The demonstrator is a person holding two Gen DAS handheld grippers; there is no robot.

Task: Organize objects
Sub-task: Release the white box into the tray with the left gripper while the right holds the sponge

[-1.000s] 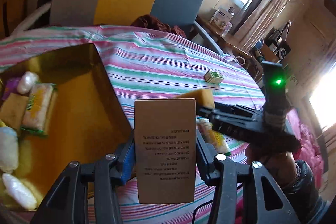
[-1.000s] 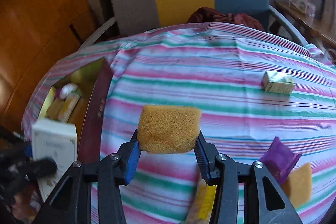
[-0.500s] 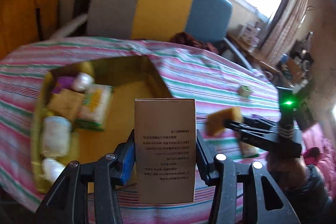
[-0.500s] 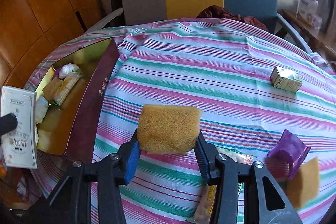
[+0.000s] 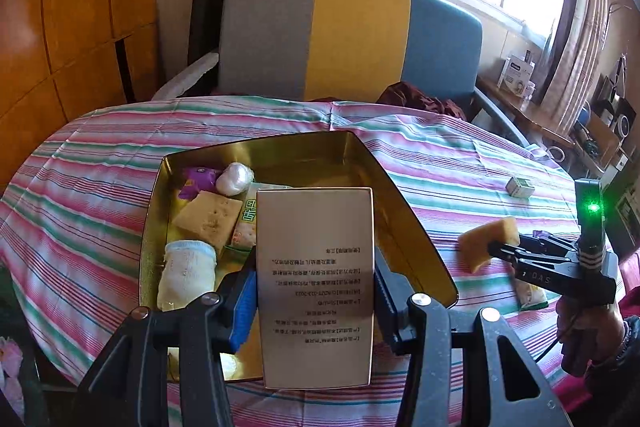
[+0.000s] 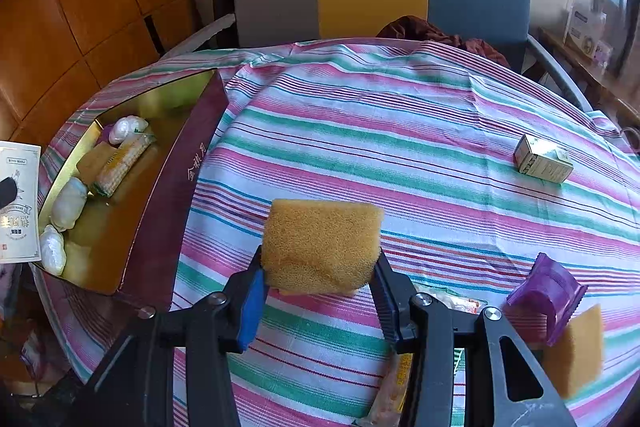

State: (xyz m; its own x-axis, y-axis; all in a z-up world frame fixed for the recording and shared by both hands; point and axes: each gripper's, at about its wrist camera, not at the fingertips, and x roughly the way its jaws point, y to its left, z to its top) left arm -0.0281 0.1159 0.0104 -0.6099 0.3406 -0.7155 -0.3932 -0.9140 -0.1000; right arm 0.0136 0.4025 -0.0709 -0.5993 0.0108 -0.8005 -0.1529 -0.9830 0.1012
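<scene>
My left gripper [image 5: 316, 291] is shut on a flat beige box with printed text [image 5: 316, 267] and holds it above the near end of a gold tin [image 5: 404, 219]. The tin [image 6: 176, 163] holds a cracker [image 5: 208, 219], white wrapped sweets [image 5: 234, 179], a purple wrapper and a green snack pack. My right gripper [image 6: 318, 287] is shut on a yellow sponge [image 6: 320, 243] above the striped tablecloth [image 6: 400, 155], to the right of the tin. The sponge also shows in the left wrist view [image 5: 488, 239].
A small green-white box [image 6: 542, 159] lies at the far right of the table. A purple wrapper [image 6: 548, 291], another yellow sponge [image 6: 580, 347] and snack packs [image 6: 394, 383] lie near the front right. A grey, yellow and blue chair [image 5: 348, 35] stands behind the table.
My left gripper with the beige box has swung left and back, so the tin now lies straight ahead below it. My right gripper with the sponge has stayed over the cloth.
</scene>
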